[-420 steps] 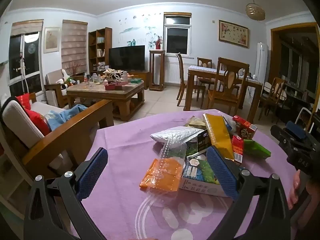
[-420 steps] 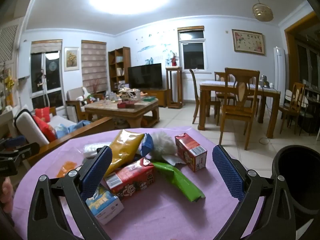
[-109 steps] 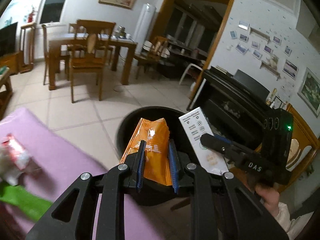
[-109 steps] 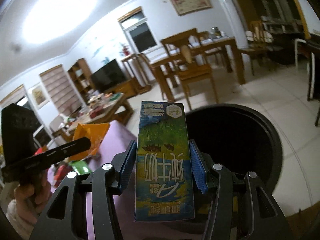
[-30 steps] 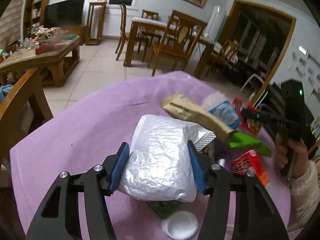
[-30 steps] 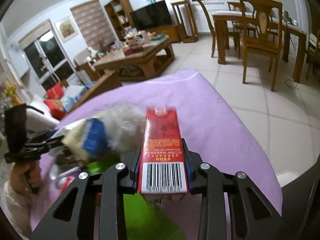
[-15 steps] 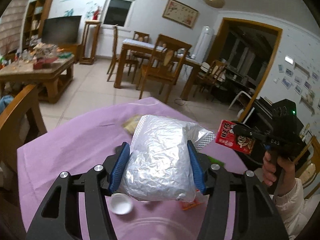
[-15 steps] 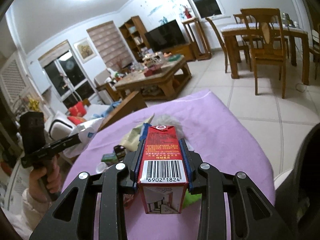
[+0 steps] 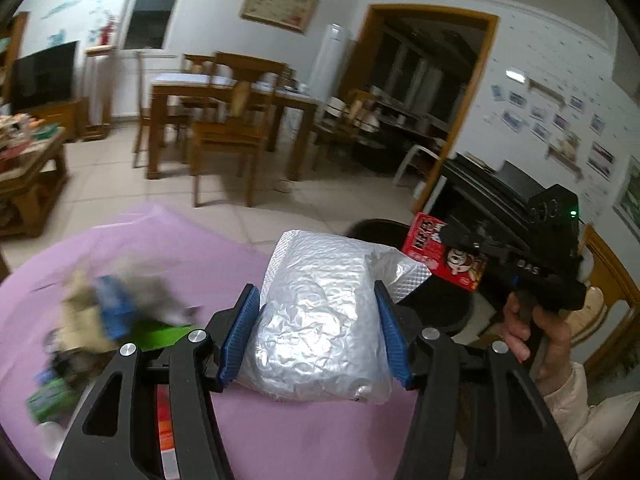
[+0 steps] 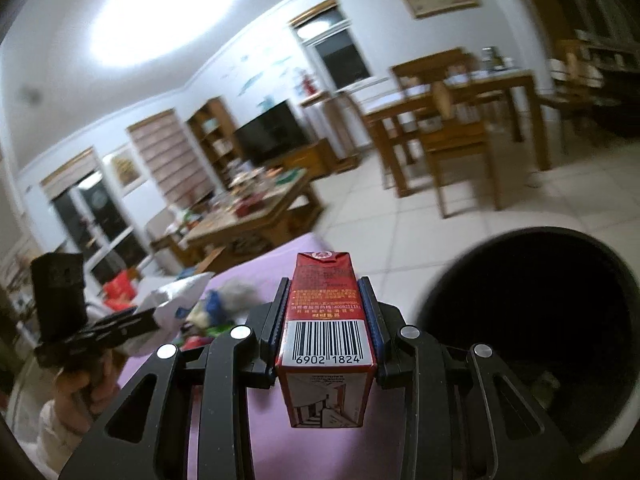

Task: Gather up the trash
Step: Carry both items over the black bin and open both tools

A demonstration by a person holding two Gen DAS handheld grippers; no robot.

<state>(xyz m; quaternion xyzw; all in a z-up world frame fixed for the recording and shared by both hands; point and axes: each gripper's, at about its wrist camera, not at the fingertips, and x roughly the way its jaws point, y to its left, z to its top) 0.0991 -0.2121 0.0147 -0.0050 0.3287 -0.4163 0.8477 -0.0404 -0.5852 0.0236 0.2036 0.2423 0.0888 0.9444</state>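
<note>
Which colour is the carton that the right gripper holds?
The carton is red with a white barcode panel, clearest in the right wrist view.

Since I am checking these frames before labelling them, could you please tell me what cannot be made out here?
- Left wrist view: the leftover trash pile on the purple table is motion-blurred; items unreadable.
- Left wrist view: the black bin is mostly hidden behind the silver bubble mailer and red carton.
- Right wrist view: the bin's contents are lost in darkness and cut by the edge.

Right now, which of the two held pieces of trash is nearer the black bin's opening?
The red carton, clamped in the right gripper, sits just beside the bin. The silver foil bag in the left gripper is over the purple table.
</note>
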